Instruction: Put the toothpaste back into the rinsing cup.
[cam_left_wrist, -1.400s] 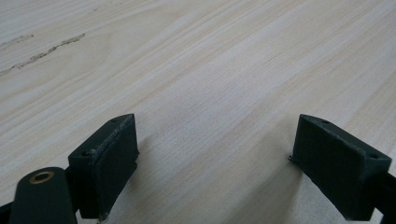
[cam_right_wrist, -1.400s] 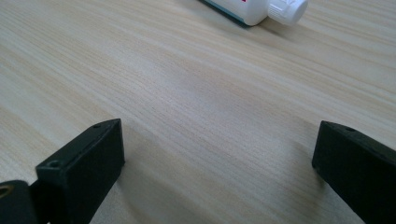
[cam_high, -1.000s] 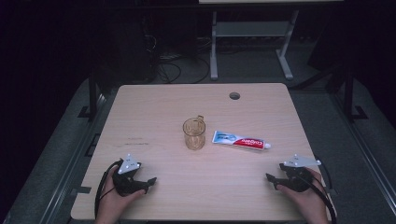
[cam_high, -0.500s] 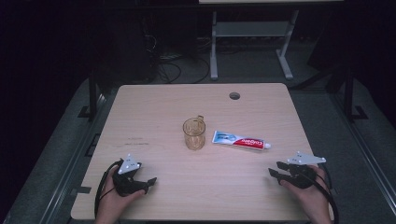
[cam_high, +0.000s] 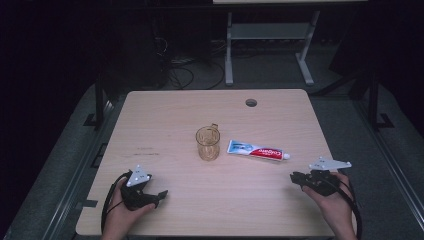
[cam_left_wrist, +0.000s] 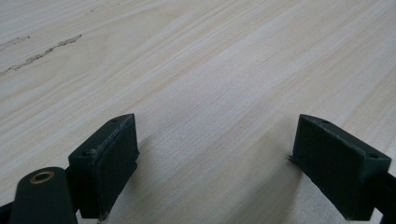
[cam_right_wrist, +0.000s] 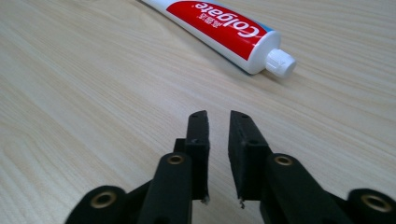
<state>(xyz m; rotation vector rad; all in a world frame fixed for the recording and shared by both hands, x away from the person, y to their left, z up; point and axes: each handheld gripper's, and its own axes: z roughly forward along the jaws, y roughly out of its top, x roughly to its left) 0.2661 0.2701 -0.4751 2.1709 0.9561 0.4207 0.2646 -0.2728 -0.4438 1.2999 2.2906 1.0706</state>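
Right gripper (cam_high: 299, 178), lower right of the high view, held in a hand (cam_high: 336, 207) entering from the bottom edge, grey three-cornered plate on top, jaws pointing left across the table (cam_high: 165, 115). In the right gripper view (cam_right_wrist: 218, 116), jaws just been closing, now nearly together with only a narrow slit of bare wood between the pads, nothing between them. Lying just ahead, toward the upper right of that view, the toothpaste tube (cam_right_wrist: 219, 25): red and white, white cap (cam_right_wrist: 280, 63) nearest the jaws, apart from them.

In the high view, same toothpaste tube (cam_high: 256, 150) flat on the table, right of centre, cap end pointing right toward the right gripper, well short of it. Just beside the tube's left end, an amber see-through cup (cam_high: 208, 143), upright, handle toward the far side, standing near the middle of the frame; tube and cup close together, touching or not impossible to tell.

Left gripper (cam_high: 159, 195), lower left of the high view, in the other hand (cam_high: 119, 220), resting low on the tabletop, black cable looping beside it. In the left gripper view (cam_left_wrist: 212, 158), jaws spread wide, one pad at the lower left, the other at the lower right, only pale wood grain between them.

Round cable hole (cam_high: 251, 102) in the upper part of the tabletop, well apart from everything else.
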